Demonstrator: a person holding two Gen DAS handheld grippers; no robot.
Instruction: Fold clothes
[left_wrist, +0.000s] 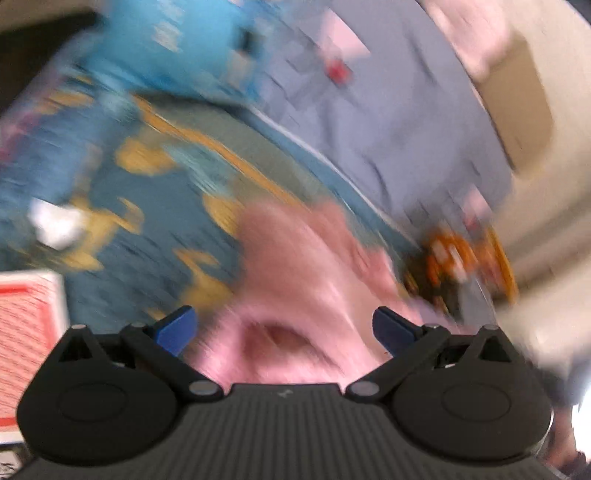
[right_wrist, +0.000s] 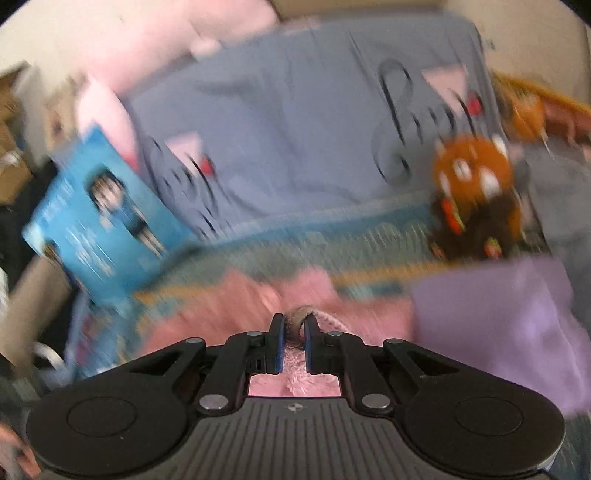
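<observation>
Your right gripper (right_wrist: 294, 345) has its jaws drawn close together on a fold of the fluffy pink garment (right_wrist: 229, 314), which bunches between the blue pads (right_wrist: 279, 347) and spreads out below and in front of them on the teal bedspread with yellow pattern (right_wrist: 369, 236). Your left gripper (left_wrist: 283, 328) stands with its jaws wide apart and holds nothing; in its view the same pink cloth lies just under and between the open fingers, but both pictures are very blurred, so the exact edge of the garment cannot be made out. I judge that you are carrying one edge across for a fold. To do it well, keep the right grip firm and carry the held edge low over the cloth, so that the fluffy fabric does not drag and wrinkle beneath. Bring the left jaws down on a matching corner or edge before you close them, not on the thick middle. Slow your hands, because at such speed you cannot line up the edges. Keep away from the folded lilac cloth (right_wrist: 509, 325) at the right, the orange plush toy (right_wrist: 472, 173) behind it, and the blue printed box (right_wrist: 99, 221) at the left.
</observation>
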